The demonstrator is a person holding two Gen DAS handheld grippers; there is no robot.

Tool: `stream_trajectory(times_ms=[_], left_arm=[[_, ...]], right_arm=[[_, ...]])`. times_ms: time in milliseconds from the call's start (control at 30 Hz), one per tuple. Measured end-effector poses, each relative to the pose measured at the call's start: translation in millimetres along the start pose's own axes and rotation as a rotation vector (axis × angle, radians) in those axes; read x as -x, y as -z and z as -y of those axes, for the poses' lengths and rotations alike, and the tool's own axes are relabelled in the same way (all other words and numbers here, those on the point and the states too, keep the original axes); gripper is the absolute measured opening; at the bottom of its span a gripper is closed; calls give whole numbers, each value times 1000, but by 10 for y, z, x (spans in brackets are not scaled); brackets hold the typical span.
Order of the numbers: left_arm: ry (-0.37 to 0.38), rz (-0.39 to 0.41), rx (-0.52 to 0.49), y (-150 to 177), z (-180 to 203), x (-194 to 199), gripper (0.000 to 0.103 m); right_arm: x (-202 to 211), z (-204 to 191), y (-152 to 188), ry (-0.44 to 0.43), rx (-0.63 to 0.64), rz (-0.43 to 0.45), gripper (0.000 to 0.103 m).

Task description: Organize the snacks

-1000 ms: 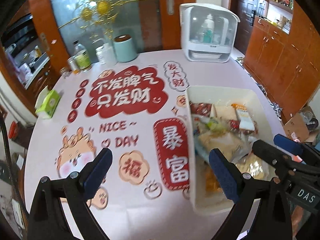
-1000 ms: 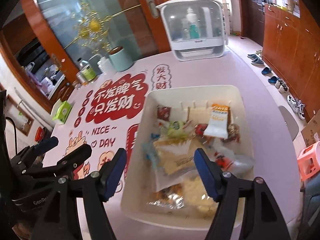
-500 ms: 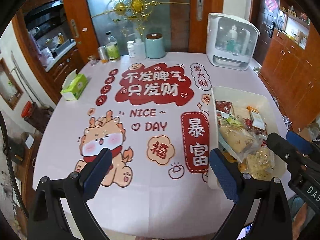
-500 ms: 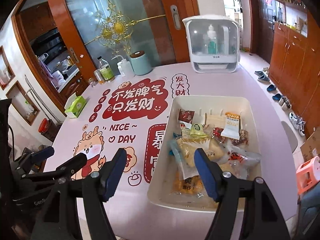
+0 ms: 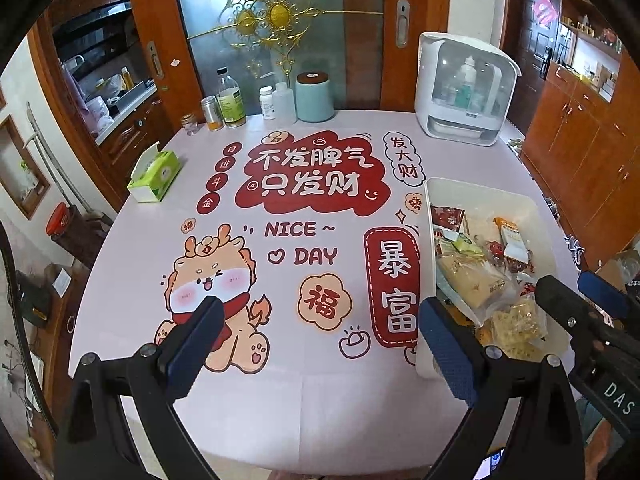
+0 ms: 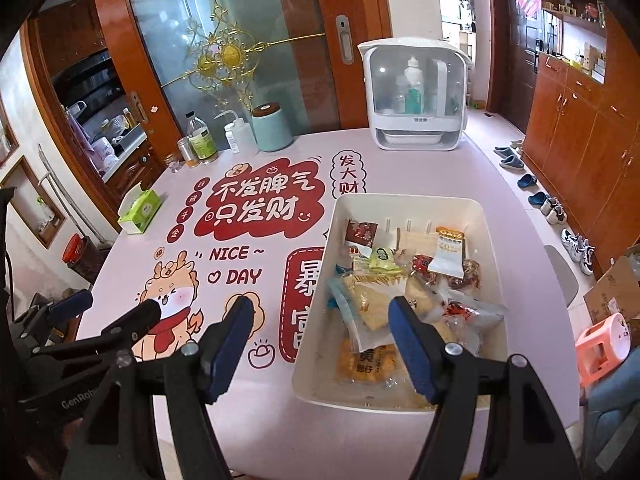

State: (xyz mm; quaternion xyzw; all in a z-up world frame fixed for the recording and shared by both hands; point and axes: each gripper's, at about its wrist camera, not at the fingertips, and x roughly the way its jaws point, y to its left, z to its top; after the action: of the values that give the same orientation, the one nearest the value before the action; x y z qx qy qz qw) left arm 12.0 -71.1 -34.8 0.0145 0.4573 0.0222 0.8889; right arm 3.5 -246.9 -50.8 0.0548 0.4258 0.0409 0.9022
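A white plastic bin sits on the right part of the round table and holds several snack packets in a loose pile. My right gripper hangs open above the bin's near left edge, nothing between its blue pads. Over the printed tablecloth, left of the bin, my left gripper is open and empty. Each gripper shows at the edge of the other's view: the right gripper and the left gripper.
At the table's far edge stand a white lidded cabinet, a teal canister, bottles and jars. A green tissue box lies far left. Wooden cupboards, shoes and a pink stool are to the right.
Both grippers have pulled back and risen from the table, so more of it and the whole bin show. Their jaws stayed open. The bin and snacks have not moved.
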Motion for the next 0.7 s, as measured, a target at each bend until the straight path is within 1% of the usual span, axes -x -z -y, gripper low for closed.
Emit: stream_trajectory(times_ms=[200, 700], left_arm=[[6, 0, -19, 10, 34, 21, 97], [6, -2, -16, 11, 37, 22, 97]], right_arm=[[25, 17, 14, 14, -8, -3, 71], [40, 22, 33, 13, -10, -5, 71]])
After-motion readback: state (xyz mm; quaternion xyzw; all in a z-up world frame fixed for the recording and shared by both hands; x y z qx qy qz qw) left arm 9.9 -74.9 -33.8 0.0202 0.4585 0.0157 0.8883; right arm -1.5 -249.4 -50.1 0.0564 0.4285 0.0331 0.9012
